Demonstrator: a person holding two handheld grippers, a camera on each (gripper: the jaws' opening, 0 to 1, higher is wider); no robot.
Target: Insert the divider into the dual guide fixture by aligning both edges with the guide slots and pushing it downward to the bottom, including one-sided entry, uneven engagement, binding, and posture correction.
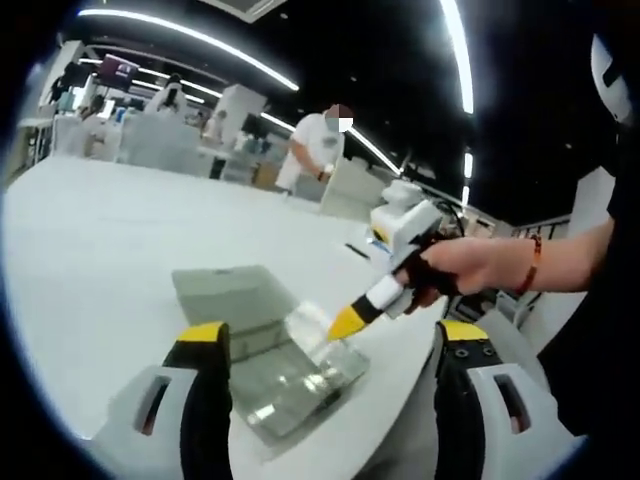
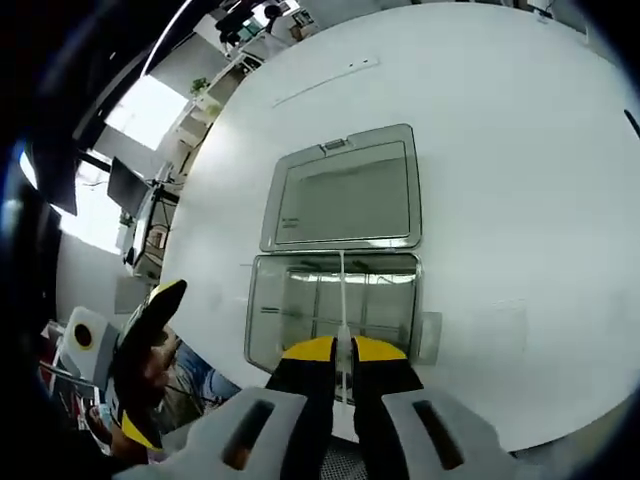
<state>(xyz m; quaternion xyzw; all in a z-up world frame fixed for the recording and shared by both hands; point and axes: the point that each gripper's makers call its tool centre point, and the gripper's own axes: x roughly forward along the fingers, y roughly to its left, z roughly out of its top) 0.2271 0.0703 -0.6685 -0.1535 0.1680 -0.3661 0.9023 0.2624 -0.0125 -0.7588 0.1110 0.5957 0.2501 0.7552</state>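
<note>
Since the clear box [image 2: 335, 300] lies open on the white tabletop [image 2: 520, 180] with its lid [image 2: 345, 195] flat behind it, I'd keep the thin divider [image 2: 341, 290] upright and press straight down, so both edges ride their slots evenly. The right gripper [image 2: 341, 350] has its fingers pinched on the divider's top edge, over the box's middle. The left gripper [image 1: 325, 345] waits near the box, fingers spread wide and empty.

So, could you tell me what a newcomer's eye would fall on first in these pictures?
Probably the clear plastic box lying open on the white table, its lid flat behind it. Next, the right tongs, closed on a thin clear divider standing in the box. The left tongs hang open nearby.
</note>
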